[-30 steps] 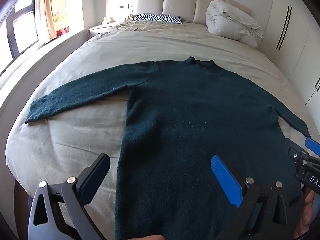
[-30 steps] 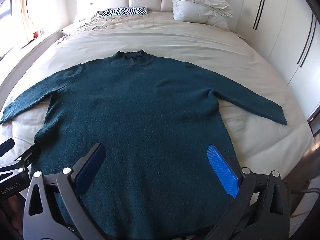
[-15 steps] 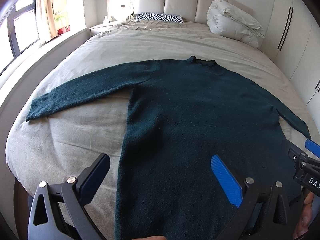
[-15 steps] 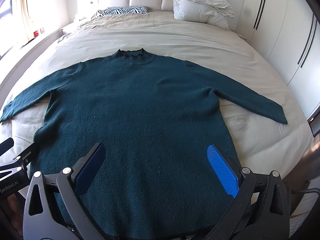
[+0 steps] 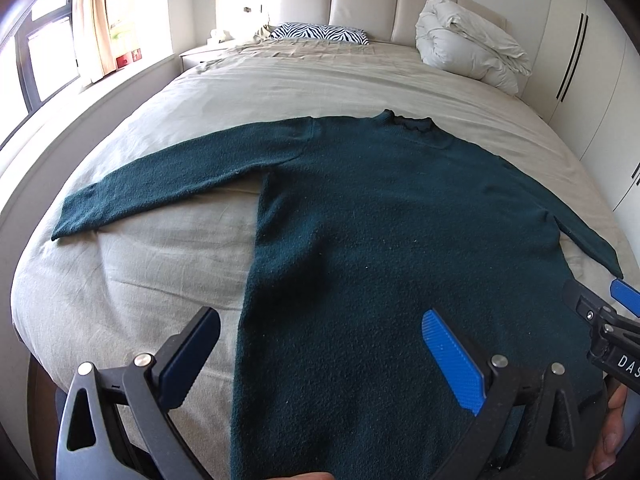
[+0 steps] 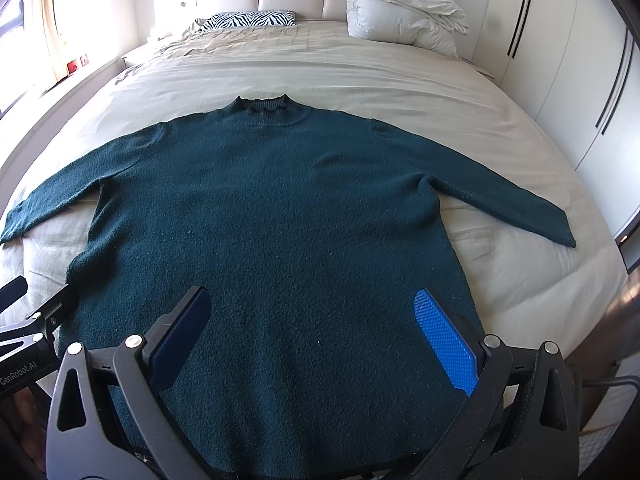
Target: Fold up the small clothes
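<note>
Bed (image 6: 400,80): beige cover, lightly creased, taking up most of both views; white duvet bundle (image 6: 400,8) and zebra pillow (image 6: 252,19) lie at the headboard end, well apart from the work.

Sweater (image 6: 280,220): dark teal knit, laid flat at the foot of the bed, collar toward the headboard, both sleeves spread outward; no fold made yet, in my judgement.

Left gripper (image 5: 320,360): fingers spread wide, grasping nothing, hovering over the hem's left side edge.

Right gripper (image 6: 312,340): likewise released, empty, over the hem's right portion.

Recommendation: the first fold probably takes a sleeve inward; pinch the cuff and shoulder seam, catch both knit layers, lift low, and lay the sleeve across the body without dragging the torso; thick knit is likely to bunch, so smooth it after placing.
</note>
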### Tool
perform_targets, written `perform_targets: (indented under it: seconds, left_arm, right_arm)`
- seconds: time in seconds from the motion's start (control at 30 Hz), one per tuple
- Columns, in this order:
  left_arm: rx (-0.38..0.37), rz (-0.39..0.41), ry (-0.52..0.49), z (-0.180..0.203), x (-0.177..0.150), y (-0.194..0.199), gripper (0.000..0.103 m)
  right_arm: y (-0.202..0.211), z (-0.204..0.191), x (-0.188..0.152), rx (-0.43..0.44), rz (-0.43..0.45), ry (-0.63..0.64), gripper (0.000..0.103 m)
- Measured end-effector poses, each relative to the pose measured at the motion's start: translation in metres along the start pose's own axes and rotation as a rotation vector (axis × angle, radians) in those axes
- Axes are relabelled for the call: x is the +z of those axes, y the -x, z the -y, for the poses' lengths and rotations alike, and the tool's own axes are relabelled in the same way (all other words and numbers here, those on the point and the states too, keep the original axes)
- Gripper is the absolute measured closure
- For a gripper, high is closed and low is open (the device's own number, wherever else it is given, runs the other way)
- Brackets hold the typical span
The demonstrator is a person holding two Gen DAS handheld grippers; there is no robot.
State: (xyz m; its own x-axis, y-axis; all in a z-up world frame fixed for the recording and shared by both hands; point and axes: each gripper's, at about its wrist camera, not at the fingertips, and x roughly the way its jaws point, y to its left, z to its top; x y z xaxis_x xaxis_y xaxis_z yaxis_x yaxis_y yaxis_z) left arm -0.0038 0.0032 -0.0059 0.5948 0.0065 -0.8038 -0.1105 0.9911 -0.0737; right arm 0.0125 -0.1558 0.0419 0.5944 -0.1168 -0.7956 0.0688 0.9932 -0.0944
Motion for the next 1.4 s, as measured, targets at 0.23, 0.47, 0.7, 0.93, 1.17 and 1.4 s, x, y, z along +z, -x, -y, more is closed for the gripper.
perform_targets:
  seconds: [0.23,0.47,0.7,0.93,1.17,1.4]
  left_arm:
    - [0.0,0.0,0.001,-0.0008,-0.0015,0.0003,0.0]
    - [-0.001,0.0,0.003,-0.0009,-0.0026,0.0006,0.0]
    - [-0.002,-0.003,0.005,-0.0016,-0.0032,0.0004,0.0]
    - [-0.004,-0.009,0.009,-0.002,-0.0046,-0.0008,0.0]
    - [-0.01,-0.013,0.018,-0.0041,-0.0033,-0.0015,0.0]
    - [-0.014,-0.02,0.028,-0.0065,-0.0029,-0.0029,0.0]
  right_arm:
    - [-0.0002,0.0001,0.0001,0.0,0.0,0.0,0.0]
    - [-0.0002,0.0001,-0.0002,0.0,-0.001,0.0,0.0]
    - [-0.0019,-0.0005,-0.0031,0.0,-0.002,0.002,0.0]
    - [-0.004,-0.0036,-0.0037,-0.001,-0.009,0.006,0.0]
    - [-0.0055,-0.0053,-0.0029,-0.002,-0.014,0.009,0.0]
    - [-0.0073,-0.0087,-0.0033,-0.003,-0.02,0.017,0.0]
